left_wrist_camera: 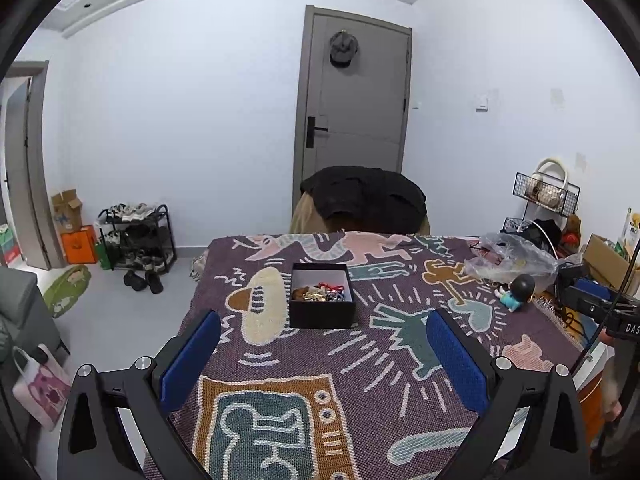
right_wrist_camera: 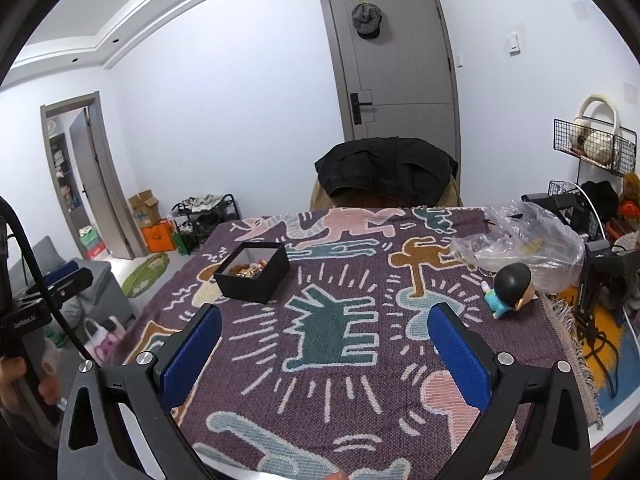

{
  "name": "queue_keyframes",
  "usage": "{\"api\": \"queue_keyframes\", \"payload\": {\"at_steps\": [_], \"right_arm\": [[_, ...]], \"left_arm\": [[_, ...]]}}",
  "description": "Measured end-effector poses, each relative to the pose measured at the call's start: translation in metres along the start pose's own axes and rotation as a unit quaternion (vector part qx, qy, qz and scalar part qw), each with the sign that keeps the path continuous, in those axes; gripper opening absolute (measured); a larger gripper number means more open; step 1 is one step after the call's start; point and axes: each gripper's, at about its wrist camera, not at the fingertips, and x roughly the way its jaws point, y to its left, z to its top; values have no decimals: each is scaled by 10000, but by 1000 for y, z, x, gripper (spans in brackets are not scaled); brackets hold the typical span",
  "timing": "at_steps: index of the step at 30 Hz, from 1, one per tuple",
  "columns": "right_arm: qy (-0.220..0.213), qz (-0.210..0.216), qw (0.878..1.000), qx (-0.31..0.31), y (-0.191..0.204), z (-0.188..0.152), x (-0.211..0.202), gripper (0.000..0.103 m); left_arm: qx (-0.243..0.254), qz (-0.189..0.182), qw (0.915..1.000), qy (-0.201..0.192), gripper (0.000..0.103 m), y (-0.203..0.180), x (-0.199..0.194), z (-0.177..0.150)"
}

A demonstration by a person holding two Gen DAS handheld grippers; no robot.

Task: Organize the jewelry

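A black open box (left_wrist_camera: 322,312) holding a tangle of gold, red and dark jewelry (left_wrist_camera: 318,293) sits on the patterned purple cloth over the table (left_wrist_camera: 360,360). My left gripper (left_wrist_camera: 324,354) is open and empty, just in front of the box. In the right wrist view the same box (right_wrist_camera: 253,280) lies ahead and to the left, with jewelry (right_wrist_camera: 246,270) inside. My right gripper (right_wrist_camera: 325,350) is open and empty above the cloth (right_wrist_camera: 340,380), well short of the box.
A crumpled clear plastic bag (right_wrist_camera: 520,246) and a small doll with a black head (right_wrist_camera: 510,290) lie at the table's right side. A chair draped with a black jacket (right_wrist_camera: 386,172) stands behind the table. A wire rack (right_wrist_camera: 592,148) is at far right.
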Motion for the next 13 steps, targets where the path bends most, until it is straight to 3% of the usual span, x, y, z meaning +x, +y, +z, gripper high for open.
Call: {"api": "queue_keyframes", "payload": {"at_steps": [13], "right_arm": [[-35,-8,9999,124,-11,0,-2,103]], "left_arm": [[183,-26,9998,-116,103,-12,-4,1]]}}
